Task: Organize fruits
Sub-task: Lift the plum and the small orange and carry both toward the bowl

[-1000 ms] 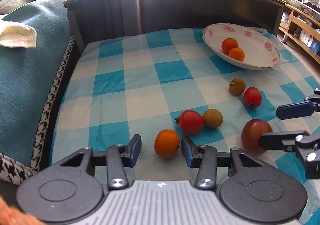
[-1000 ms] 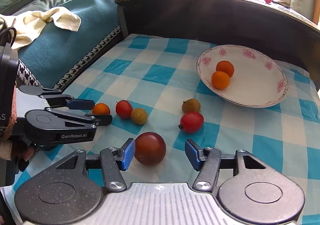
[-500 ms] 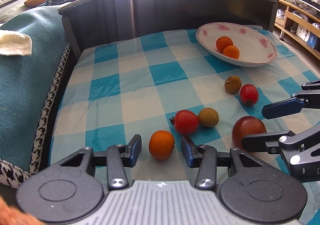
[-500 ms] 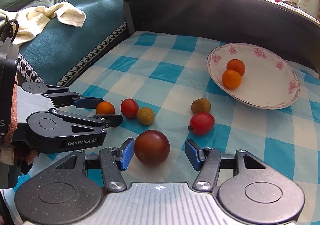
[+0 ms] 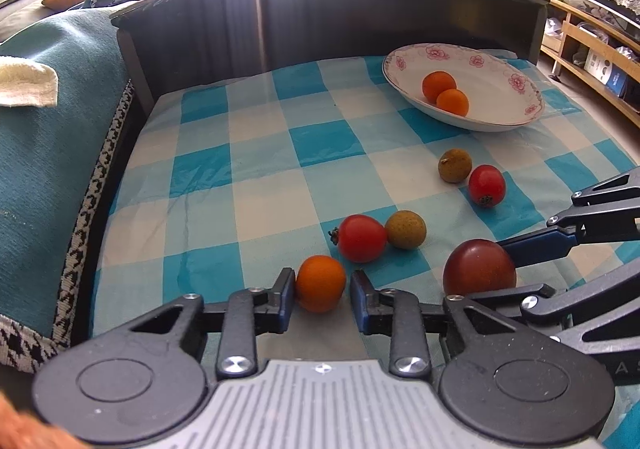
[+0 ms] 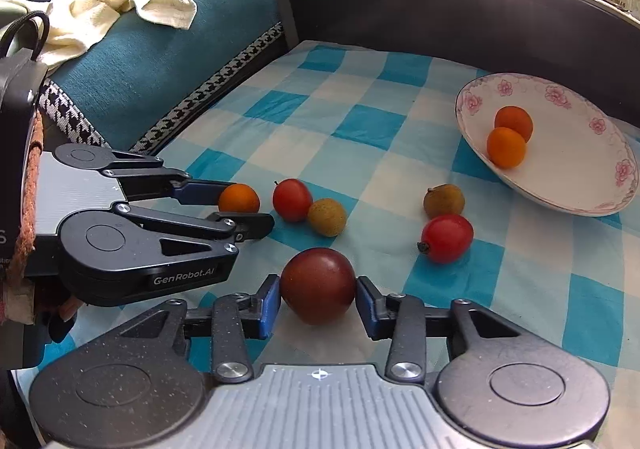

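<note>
You're straddling the orange (image 5: 320,283) with the left gripper (image 5: 322,299), fingers part-open, left pad touching, right just beside. Your right gripper (image 6: 317,301) is bracketing the plum (image 6: 318,285), both pads just touching, not clamped.

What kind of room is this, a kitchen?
More likely a living room at home: a sofa with a towel beside the checked tablecloth, and wooden shelves along the wall.
</note>
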`<action>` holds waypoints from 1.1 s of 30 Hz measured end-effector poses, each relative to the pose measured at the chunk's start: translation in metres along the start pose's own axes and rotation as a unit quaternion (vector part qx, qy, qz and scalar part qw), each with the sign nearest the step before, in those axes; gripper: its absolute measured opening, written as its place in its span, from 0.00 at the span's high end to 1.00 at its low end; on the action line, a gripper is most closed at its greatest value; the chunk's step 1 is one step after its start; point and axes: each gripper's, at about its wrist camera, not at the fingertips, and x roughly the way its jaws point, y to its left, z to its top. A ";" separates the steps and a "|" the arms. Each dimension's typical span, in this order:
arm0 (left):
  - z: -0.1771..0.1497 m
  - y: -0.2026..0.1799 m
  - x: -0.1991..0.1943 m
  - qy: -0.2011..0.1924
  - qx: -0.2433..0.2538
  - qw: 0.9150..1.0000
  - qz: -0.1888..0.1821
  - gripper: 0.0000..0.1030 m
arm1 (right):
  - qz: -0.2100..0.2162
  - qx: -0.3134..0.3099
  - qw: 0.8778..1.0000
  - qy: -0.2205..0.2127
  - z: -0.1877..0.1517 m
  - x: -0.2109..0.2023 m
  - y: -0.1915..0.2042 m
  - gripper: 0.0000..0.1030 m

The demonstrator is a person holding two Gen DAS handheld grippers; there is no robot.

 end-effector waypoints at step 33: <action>-0.012 -0.022 -0.013 0.021 0.012 0.998 -0.066 0.65 | -0.022 -0.029 0.999 0.008 -0.013 -0.012 0.000 0.65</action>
